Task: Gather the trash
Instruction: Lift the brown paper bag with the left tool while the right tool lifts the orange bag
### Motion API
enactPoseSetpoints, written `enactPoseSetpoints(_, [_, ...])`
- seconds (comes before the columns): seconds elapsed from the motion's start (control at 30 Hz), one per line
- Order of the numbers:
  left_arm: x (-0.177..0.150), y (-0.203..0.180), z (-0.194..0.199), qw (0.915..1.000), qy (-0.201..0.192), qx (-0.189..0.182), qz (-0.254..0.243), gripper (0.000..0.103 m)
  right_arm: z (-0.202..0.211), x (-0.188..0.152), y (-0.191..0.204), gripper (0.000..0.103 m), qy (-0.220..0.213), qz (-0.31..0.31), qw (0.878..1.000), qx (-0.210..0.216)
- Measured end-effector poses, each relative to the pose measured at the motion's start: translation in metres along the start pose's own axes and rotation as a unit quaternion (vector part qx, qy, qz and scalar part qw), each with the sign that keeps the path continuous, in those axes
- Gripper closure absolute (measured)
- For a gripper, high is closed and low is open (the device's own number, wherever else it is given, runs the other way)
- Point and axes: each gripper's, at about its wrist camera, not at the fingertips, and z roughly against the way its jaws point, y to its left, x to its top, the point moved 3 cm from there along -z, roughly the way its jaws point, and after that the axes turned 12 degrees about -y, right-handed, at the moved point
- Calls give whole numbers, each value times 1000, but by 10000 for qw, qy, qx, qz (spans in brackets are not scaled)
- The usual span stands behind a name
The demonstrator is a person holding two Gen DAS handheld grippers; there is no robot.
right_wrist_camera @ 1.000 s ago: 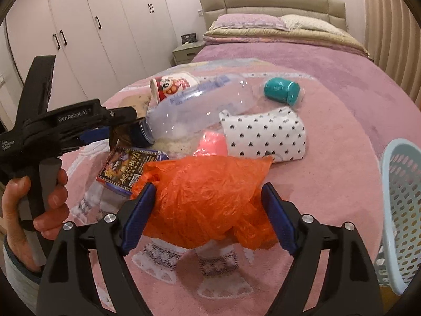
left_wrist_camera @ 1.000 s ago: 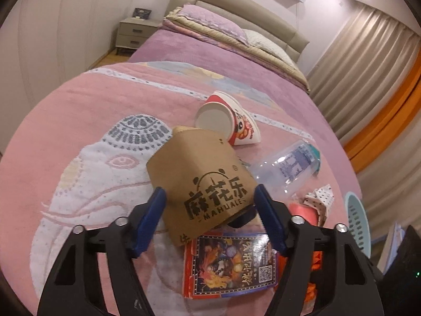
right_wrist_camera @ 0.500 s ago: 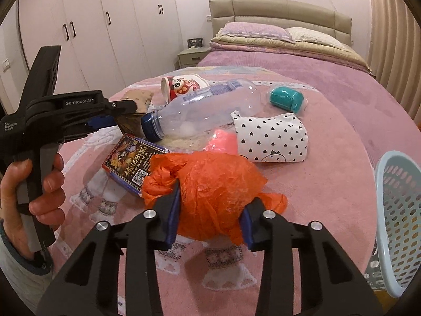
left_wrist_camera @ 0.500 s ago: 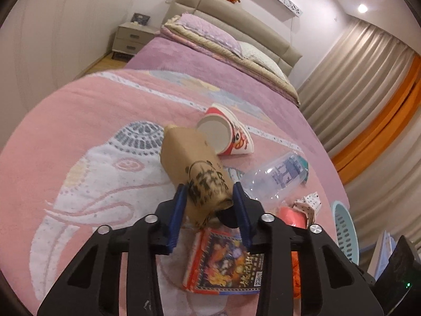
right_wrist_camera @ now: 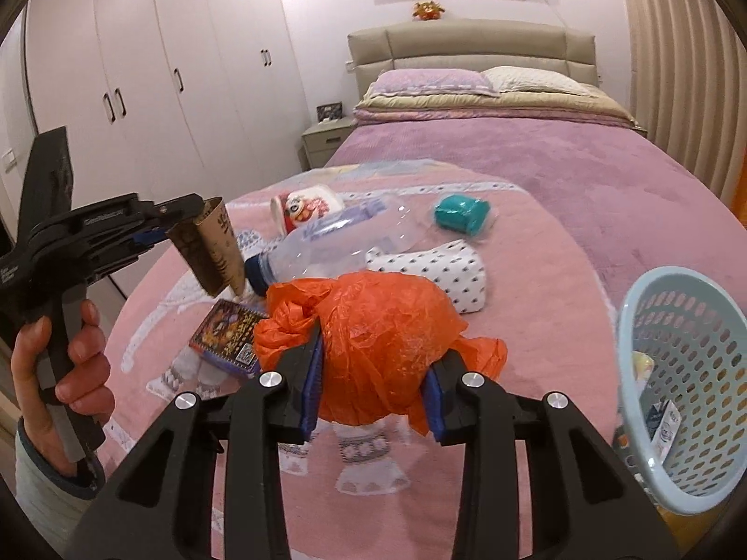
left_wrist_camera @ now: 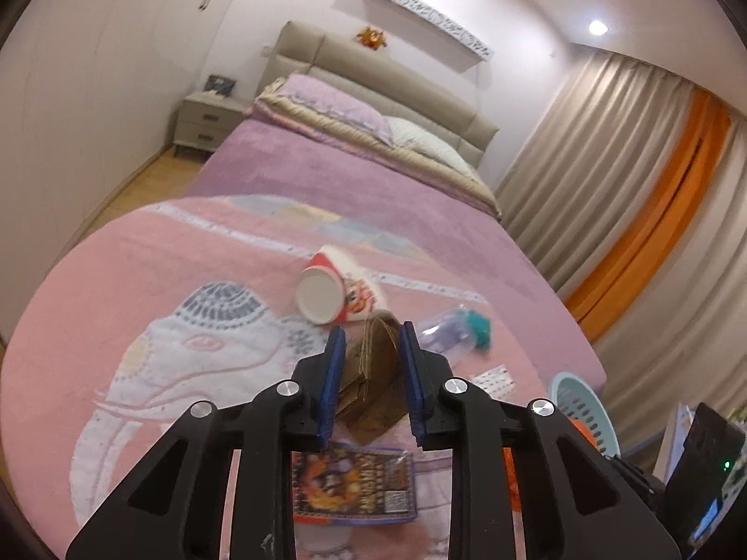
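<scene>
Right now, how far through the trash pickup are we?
Some items already sit in the blue basket. In hand: the left gripper is shut on the brown paper bag, lifted off the blanket; the right gripper is shut on the orange plastic bag. Left: noodle cup, clear bottle, snack packet, teal item, polka-dot pouch.

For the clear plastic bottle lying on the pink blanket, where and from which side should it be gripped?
Grip the clear bottle across its mid-body from above, fingers straddling its width. It lies on its side, blue cap toward the camera, and the orange bag blocks a low frontal approach.
</scene>
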Motion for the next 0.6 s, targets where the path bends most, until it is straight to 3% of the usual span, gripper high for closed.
enactPoseSetpoints(0.13, [-3, -2, -3, 9997, 156, 89, -161, 97, 3, 0, -8, 71, 33, -27, 10000, -67])
enactPoseSetpoints(0.23, [-7, 5, -1, 9992, 200, 221, -247, 88, 3, -3, -11, 71, 90, -25, 9999, -70])
enactPoseSetpoints(0.37, [-15, 11, 4, 9991, 350, 138, -199, 55, -1, -7, -13, 71, 192, -126, 9997, -23])
enactPoseSetpoints(0.6, [-27, 1, 12, 9981, 392, -102, -456, 34, 0, -9, -9, 71, 195, -104, 9997, 49])
